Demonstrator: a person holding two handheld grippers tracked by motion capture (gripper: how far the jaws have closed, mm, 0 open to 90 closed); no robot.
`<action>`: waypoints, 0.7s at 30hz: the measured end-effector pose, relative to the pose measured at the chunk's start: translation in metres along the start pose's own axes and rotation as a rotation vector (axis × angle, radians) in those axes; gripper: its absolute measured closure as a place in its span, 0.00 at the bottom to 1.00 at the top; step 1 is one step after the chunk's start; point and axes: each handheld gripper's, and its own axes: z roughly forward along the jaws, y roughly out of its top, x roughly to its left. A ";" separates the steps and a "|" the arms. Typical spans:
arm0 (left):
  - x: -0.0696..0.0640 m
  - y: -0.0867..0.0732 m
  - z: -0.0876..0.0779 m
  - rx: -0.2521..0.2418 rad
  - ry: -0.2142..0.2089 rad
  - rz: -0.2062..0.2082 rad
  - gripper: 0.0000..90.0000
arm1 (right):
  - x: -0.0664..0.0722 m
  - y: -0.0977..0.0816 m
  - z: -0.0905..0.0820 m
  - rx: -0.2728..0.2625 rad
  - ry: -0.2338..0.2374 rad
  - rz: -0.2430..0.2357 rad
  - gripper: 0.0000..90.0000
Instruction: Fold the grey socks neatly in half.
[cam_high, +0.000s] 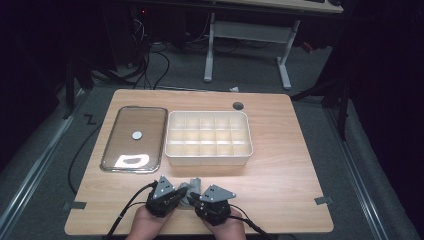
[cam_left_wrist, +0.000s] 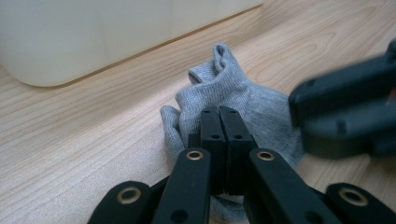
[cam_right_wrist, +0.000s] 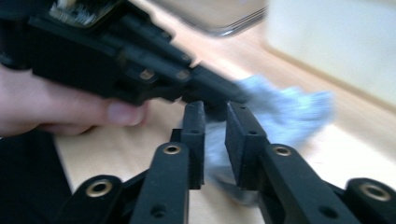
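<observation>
On the wooden surface (cam_high: 280, 170), going left to right: one shallow metal tray (cam_high: 112, 150) with a single small white disc (cam_high: 136, 135) at its middle; just beside it, one white divided box (cam_high: 208, 159), three rows of five compartments, fifteen in all, nothing seen inside. One dark round hole (cam_high: 238, 106) in the surface behind the box. Two bits of grey tape, one near the front left corner (cam_high: 74, 205), one near the front right edge (cam_high: 323, 200).

At the front edge, two hands, each with one claw. Left claw (cam_high: 181, 192), seen in the high view in front of the tray's right corner; in the left gripper view (cam_left_wrist: 219, 112) jaws pressed tight together, no gap showing, tips pinching a fold of one grey sock (cam_left_wrist: 233, 88). Sock bunched on the surface just in front of the box's near wall, between the two claws, close to the front edge (cam_high: 192, 186).

Right claw (cam_high: 194, 196), just beside the left one, nearly touching. In the right gripper view (cam_right_wrist: 215, 114) jaws slightly spread, a narrow gap between them, sock fabric (cam_right_wrist: 289, 112) visible in that gap and beyond the tips; pads not clearly pressing on it. Left hand (cam_right_wrist: 51, 105) and its claw body crossing that view above the jaws. Picture blurred there.
</observation>
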 end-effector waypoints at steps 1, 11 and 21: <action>0.000 0.000 0.000 0.000 0.000 0.000 0.99 | -0.002 0.000 0.000 0.013 -0.023 -0.005 0.91; 0.001 -0.005 0.001 0.032 0.012 0.061 0.99 | -0.009 -0.015 0.009 0.105 -0.074 -0.003 0.88; -0.001 -0.005 0.001 0.033 0.013 0.074 0.94 | -0.025 -0.014 0.010 0.108 -0.072 0.141 0.63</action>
